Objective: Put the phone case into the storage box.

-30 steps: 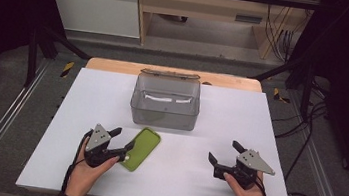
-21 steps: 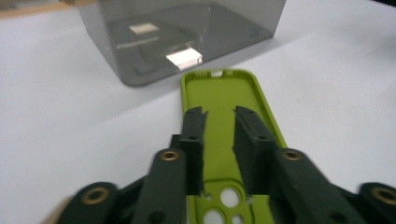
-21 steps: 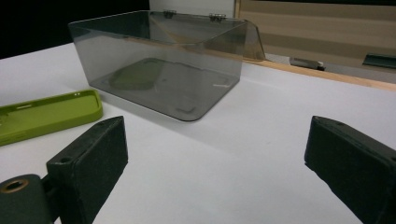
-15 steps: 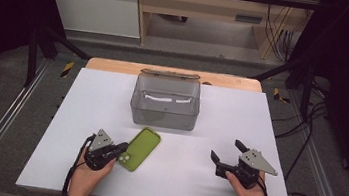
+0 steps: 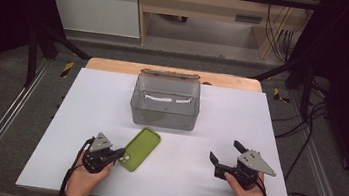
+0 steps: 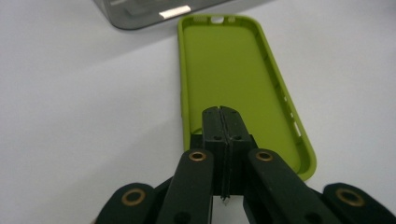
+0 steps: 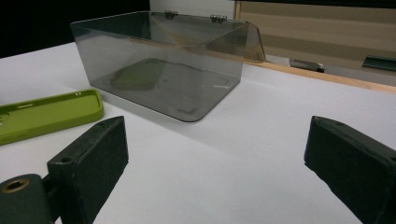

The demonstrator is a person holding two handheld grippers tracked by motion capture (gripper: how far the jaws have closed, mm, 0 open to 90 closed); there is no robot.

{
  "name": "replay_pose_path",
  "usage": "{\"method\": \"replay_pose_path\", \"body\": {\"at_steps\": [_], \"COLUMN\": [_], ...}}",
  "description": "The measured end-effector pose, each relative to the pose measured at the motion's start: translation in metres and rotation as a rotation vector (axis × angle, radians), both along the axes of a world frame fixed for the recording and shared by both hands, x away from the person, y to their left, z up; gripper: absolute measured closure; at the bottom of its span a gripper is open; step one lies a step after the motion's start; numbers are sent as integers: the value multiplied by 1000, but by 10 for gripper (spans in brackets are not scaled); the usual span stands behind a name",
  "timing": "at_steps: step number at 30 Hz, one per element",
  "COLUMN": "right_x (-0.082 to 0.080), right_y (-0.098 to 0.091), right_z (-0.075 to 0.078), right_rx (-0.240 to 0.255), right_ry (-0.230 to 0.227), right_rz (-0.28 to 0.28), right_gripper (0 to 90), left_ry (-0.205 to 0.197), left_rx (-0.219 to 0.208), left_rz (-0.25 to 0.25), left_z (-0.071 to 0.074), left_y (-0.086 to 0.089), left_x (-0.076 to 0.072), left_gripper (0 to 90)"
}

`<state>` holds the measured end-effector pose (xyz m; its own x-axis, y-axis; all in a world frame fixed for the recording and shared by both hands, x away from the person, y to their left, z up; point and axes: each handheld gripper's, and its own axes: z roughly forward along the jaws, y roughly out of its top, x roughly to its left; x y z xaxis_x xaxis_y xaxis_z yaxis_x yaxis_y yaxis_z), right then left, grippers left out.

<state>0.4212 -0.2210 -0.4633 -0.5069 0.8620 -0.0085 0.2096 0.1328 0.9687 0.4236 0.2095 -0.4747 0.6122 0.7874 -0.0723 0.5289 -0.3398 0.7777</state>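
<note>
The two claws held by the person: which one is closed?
The left claw, beside the green phone case; its jaws are pressed together. The right claw has its jaws wide apart.

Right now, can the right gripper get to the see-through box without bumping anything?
Probably yes. The right gripper has its jaws open, and bare white table lies between it and the clear box. The green phone case sits off to the side.

In the left gripper view, the pressed-together jaws cover the near end of the green case (image 6: 233,70), and the clear box (image 6: 140,11) is cut off by the top edge. In the right gripper view, the case (image 7: 46,114) runs off the left edge. The box's contents are too blurred to identify
</note>
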Motion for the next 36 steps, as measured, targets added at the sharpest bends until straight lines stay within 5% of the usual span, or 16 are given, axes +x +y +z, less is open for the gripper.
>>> {"method": "replay_pose_path", "body": {"at_steps": [11, 20, 36], "right_x": [0, 0, -3], "right_y": [0, 4, 15], "right_z": [0, 0, 0], "right_rx": [-8, -27, -72], "right_ry": [0, -1, 1], "right_rz": [-1, 14, 58], "right_gripper": [64, 64, 57], "left_ry": [33, 26, -20], "left_rx": [58, 164, 208], "left_rz": [12, 21, 46], "left_z": [-6, -1, -2], "left_y": [-4, 7, 29], "left_x": [-1, -1, 10], "left_gripper": [900, 900, 900]}}
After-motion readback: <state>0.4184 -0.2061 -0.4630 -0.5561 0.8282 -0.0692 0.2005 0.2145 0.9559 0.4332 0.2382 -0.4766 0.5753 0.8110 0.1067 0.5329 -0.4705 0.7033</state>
